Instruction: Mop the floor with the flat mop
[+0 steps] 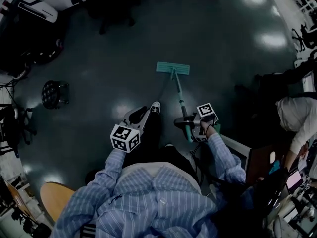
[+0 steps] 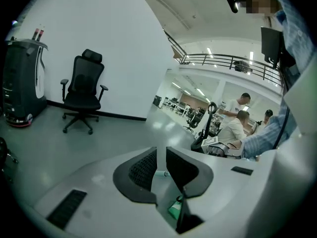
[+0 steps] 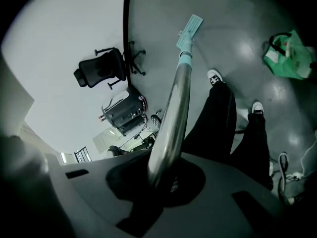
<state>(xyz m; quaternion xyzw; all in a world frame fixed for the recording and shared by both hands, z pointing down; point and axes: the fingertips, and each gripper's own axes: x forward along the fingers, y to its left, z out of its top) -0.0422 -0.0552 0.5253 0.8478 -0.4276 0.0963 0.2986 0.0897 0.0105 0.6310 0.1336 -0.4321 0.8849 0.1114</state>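
Note:
The flat mop has a teal head (image 1: 173,68) that lies flat on the dark floor ahead of me. Its metal handle (image 1: 179,97) slants back to my right gripper (image 1: 190,125), which is shut on the pole. In the right gripper view the handle (image 3: 176,108) rises out of the gripper (image 3: 163,180) toward the mop head (image 3: 190,26). My left gripper (image 1: 148,112) hangs left of the handle, apart from it. Its jaws (image 2: 161,165) are drawn almost together and hold nothing.
My legs and a white-toed shoe (image 3: 214,77) stand beside the mop. A black stool (image 1: 53,94) is at the left, an office chair (image 2: 83,90) and a black machine (image 2: 20,78) by the wall. People sit at a desk (image 1: 297,123) on the right. A green bag (image 3: 287,53) lies on the floor.

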